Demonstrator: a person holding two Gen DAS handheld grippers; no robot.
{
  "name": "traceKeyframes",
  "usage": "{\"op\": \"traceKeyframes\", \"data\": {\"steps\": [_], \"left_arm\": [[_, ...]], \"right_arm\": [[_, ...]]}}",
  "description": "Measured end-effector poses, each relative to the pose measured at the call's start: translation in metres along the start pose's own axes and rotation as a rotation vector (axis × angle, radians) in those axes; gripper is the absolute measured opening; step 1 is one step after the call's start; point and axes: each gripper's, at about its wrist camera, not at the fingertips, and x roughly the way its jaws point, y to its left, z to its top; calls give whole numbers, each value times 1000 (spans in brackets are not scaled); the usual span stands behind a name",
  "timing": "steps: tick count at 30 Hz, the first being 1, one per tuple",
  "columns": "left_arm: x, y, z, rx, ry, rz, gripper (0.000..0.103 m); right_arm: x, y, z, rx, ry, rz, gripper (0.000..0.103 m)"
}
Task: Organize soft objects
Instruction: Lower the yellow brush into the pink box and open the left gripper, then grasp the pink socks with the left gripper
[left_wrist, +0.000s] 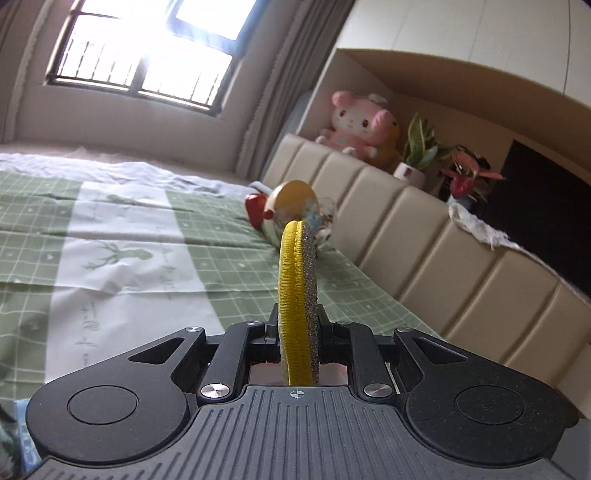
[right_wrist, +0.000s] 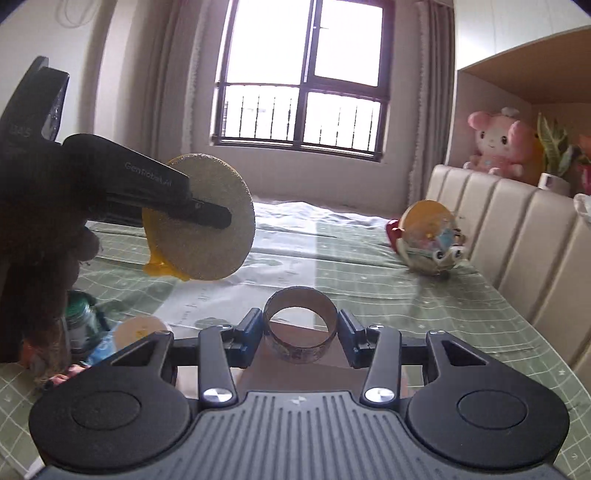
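Clamping a yellow disc (left_wrist: 295, 291) edge-on, left gripper (left_wrist: 297, 325) hides its face; right gripper (right_wrist: 301, 334) pinches a cardboard ring (right_wrist: 301, 328)

Two handheld grippers: the left gripper (right_wrist: 207, 216) at the left of the right wrist view, the right gripper (right_wrist: 301, 334) at bottom centre. One round yellow-edged glitter pad (right_wrist: 218, 236) at centre left. One cardboard ring (right_wrist: 301, 328) at lower centre. One pile of round soft toys (right_wrist: 428, 236) on the bed (right_wrist: 369, 280), right of centre. One pink plush bunny (right_wrist: 498, 142) at upper right. Two potted plants (left_wrist: 417, 147) at the right of the left wrist view. One barred window (right_wrist: 303, 77) at top centre.
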Motion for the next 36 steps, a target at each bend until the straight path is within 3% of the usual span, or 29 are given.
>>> {"op": "traceKeyframes", "data": {"steps": [3,6,8,9,11,13,14,16,18,25,30,36], "left_arm": [[34,-28,-3,44,53,-13,18],[67,-52,-6,106,105,-7,18],[90,-61,-13,119,152,-17,18],[105,-62,-18,109,198,-32,19],[135,-56,-38,84,332,-51,22],[155,-53,-62,136,427,25,23],[160,-52,-74,197,439,102,24],[161,-50,-88,295,421,213,26],[154,-48,-91,343,375,253,26],[82,-37,-58,203,103,118,25],[30,-21,-52,167,65,95,25],[-48,17,-77,123,26,169,25]], "right_arm": [[17,-16,-14,-11,18,-42,44],[35,-24,-37,-1,51,-30,46],[45,-27,-53,6,88,-13,58],[48,-27,-60,16,99,-14,63],[47,-27,-76,43,114,-3,64],[44,-27,-87,53,126,3,64],[42,-26,-93,47,127,-5,65],[36,-24,-99,28,122,-23,66],[31,-24,-102,19,113,-37,68],[16,-17,-100,65,63,-104,69],[-1,3,-100,102,33,-105,70],[-21,50,-113,93,9,-37,78]]}}
